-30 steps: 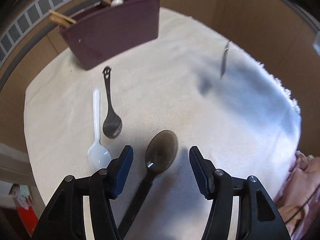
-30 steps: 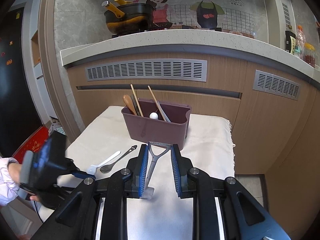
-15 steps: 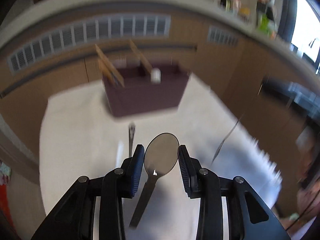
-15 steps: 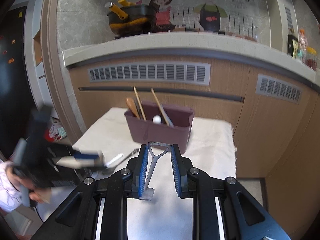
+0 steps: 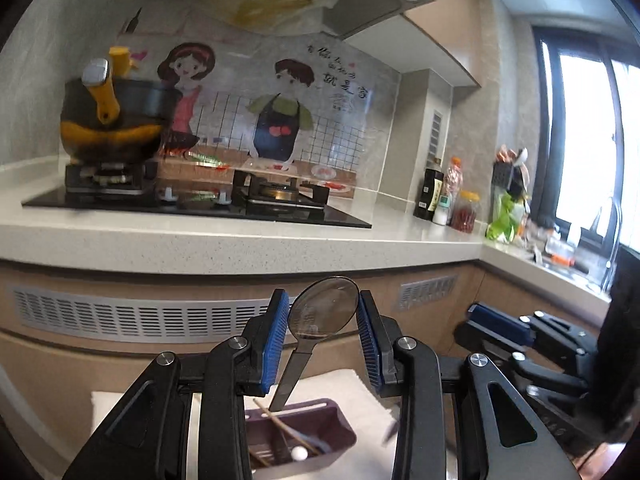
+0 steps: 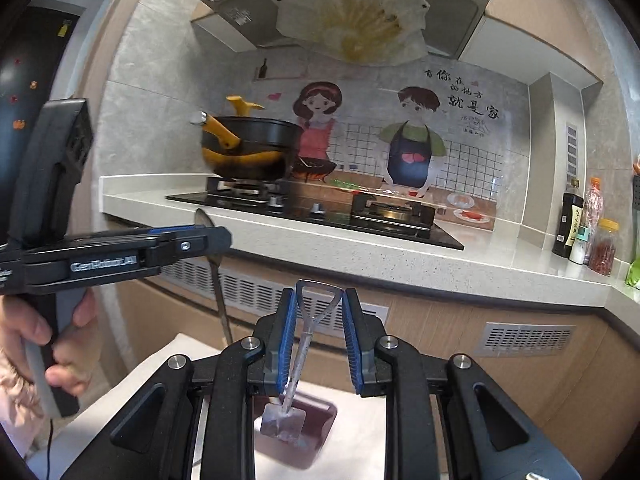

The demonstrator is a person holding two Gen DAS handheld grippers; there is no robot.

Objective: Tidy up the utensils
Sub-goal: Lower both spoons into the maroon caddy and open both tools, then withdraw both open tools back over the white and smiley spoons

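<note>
My left gripper (image 5: 322, 316) is shut on a dark translucent spoon (image 5: 323, 314), bowl up between the blue pads, handle hanging down over the maroon utensil holder (image 5: 316, 438). The holder has chopsticks and a white-tipped utensil in it. My right gripper (image 6: 319, 320) is shut on a metal shovel-shaped spoon (image 6: 308, 332), its flat blade hanging just above the maroon holder (image 6: 316, 432). The left gripper (image 6: 192, 240) also shows in the right wrist view, with the spoon handle (image 6: 222, 304) hanging down. The right gripper (image 5: 496, 324) shows at the right of the left wrist view.
The holder stands on a small table with a white cloth (image 6: 132, 396). Behind it runs a kitchen counter (image 5: 240, 240) with a hob, a black and yellow pot (image 5: 108, 120) and bottles (image 5: 444, 196). Vented cabinet fronts (image 5: 120, 316) lie below the counter.
My left gripper closed on the dark spoon on the cloth, lifted it and tilted up over the holder. My right gripper rose with the metal spoon until it hangs above the holder.
</note>
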